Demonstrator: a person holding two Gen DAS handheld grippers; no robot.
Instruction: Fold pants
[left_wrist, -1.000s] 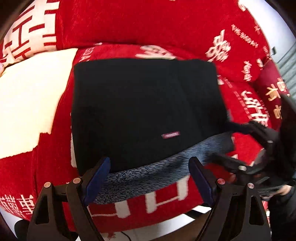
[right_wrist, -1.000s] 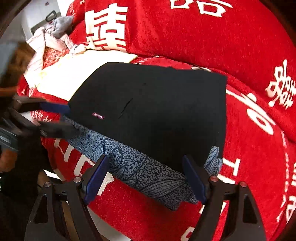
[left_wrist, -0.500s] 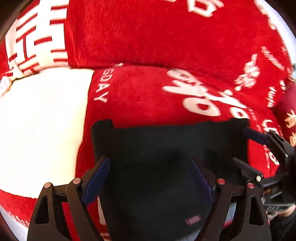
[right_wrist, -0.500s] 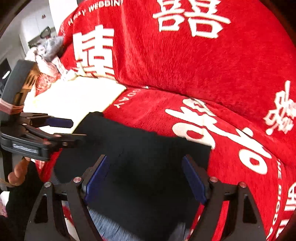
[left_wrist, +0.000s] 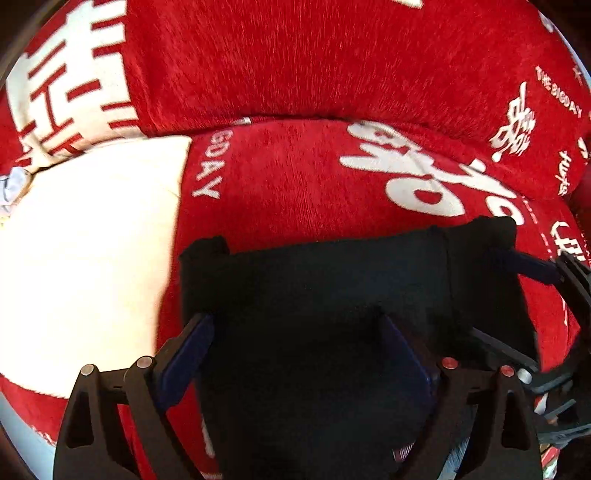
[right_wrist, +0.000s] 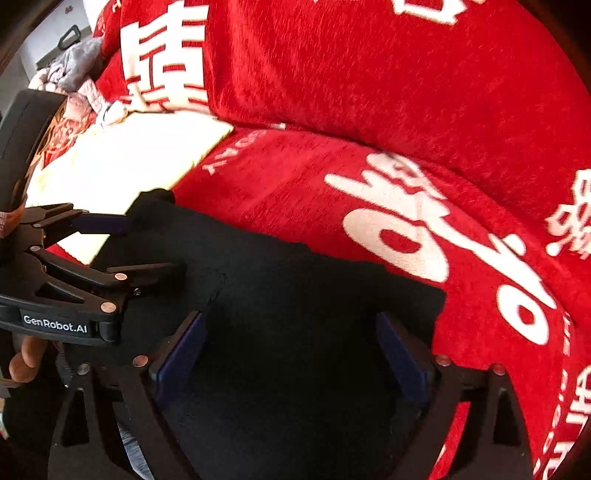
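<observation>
Both grippers are over the black pants (left_wrist: 332, 295) now! Left gripper (left_wrist: 295, 354) has its fingers spread wide, the dark cloth lying between them, nothing pinched. Right gripper (right_wrist: 291, 350) is spread just as wide above the same fabric. Those pants lie on the near part of the red sofa cover (left_wrist: 295, 177), with a cream cushion (left_wrist: 85, 258) just left.

Pants (left_wrist: 332, 295): on sofa seat (left_wrist: 295, 192), before backrest (left_wrist: 314, 62).
Cloth (left_wrist: 85, 251): on seat, left of pants.
Left gripper (left_wrist: 295, 354): over pants.
Right gripper (right_wrist: 291, 350): over pants, right of left gripper.
</observation>
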